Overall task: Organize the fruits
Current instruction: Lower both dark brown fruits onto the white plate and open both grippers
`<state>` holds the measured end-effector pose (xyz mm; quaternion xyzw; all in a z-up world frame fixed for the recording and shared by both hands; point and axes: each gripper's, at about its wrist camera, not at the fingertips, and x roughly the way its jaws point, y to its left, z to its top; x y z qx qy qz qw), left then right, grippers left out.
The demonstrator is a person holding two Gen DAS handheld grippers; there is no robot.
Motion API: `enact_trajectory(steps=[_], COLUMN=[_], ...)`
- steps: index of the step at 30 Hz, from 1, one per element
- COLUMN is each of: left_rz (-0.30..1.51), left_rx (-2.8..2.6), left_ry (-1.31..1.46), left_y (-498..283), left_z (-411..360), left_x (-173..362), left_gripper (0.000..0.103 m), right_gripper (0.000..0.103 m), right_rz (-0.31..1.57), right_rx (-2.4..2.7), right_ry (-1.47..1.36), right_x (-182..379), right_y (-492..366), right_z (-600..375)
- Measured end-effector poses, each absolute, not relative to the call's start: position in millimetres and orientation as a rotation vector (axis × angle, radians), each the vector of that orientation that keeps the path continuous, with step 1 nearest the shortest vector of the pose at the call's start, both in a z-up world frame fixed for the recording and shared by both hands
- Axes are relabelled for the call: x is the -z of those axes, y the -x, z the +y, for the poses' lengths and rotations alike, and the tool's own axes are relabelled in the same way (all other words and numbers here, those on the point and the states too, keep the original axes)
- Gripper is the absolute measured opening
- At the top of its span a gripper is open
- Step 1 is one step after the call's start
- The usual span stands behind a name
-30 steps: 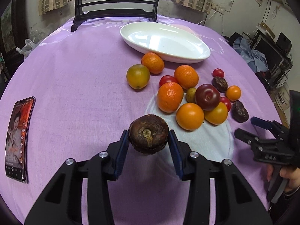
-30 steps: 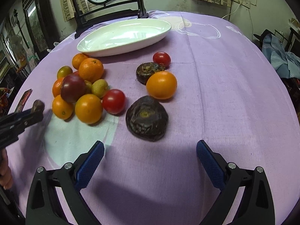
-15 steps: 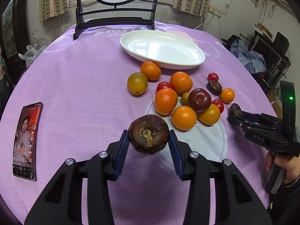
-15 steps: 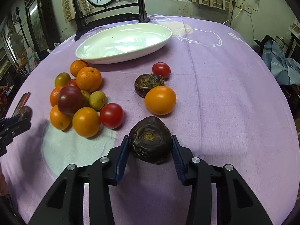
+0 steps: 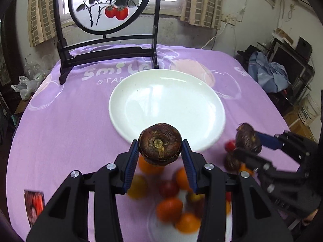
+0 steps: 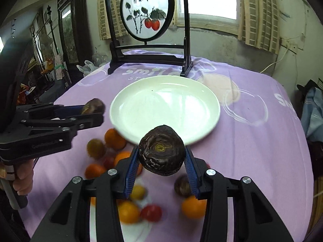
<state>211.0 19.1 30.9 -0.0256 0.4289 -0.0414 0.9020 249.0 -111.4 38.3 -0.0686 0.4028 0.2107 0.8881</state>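
Observation:
My left gripper (image 5: 159,157) is shut on a wrinkled dark brown fruit (image 5: 159,143), held in the air just before the near rim of the white plate (image 5: 167,104). My right gripper (image 6: 161,161) is shut on a second dark wrinkled fruit (image 6: 162,153), also lifted, near the plate (image 6: 164,109) front edge. Each gripper shows in the other's view: the right one (image 5: 247,143) at the right with its fruit (image 5: 248,139), the left one (image 6: 90,113) at the left with its fruit (image 6: 93,105). Blurred oranges (image 5: 186,222) and red tomatoes (image 6: 151,212) lie on the purple cloth below.
A black wooden stand with a round painted screen (image 5: 105,6) rises behind the plate at the table's far edge. A phone (image 5: 34,205) lies at the near left. One more dark fruit (image 6: 182,185) rests on the cloth. A hand (image 6: 22,179) holds the left gripper's handle.
The right gripper closed on the dark fruit and lifted it. Both grippers rose and moved forward with their fruits toward the plate, leaving the fruit pile beneath them.

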Motion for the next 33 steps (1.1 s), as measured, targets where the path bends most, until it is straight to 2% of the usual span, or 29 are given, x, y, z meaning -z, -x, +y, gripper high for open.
enact_trajectory(steps=[4,9,11,13,17,21,26,33], left_rz=[0.939,1.019,1.030,1.018,0.989,0.945,0.924,0.950], left_rx=[0.033,0.009,0.001,-0.002,0.006,0.006,0.005,0.006], left_ry=[0.027,0.053,0.072,0.070,0.052,0.058,0.051,0.105], left_y=[-270,-308,-312,-310,-290,-250,-193,-125], left_z=[17,22,24,23,20,22,21,27], left_x=[-7,26,32,31,17,0,-3,17], left_gripper=[0.042,0.042,0.046,0.052,0.057,0.069,0.074,0.077], right_gripper=[0.044,0.046,0.059,0.062,0.062,0.064,0.066,0.067], right_rz=[0.894,0.979,0.982,0.966,0.943,0.917,0.910,0.938], right_rx=[-0.412,-0.401,-0.406,-0.410,-0.417,-0.401,-0.385,-0.386], right_ry=[0.154,0.166,0.168,0.167,0.151,0.146,0.142,0.093], right_x=[-17,13,15,12,2,-7,-6,7], right_y=[-297,-327,-328,-325,-311,-279,-234,-172], right_z=[-97,-88,-86,-86,-93,-109,-128,-148])
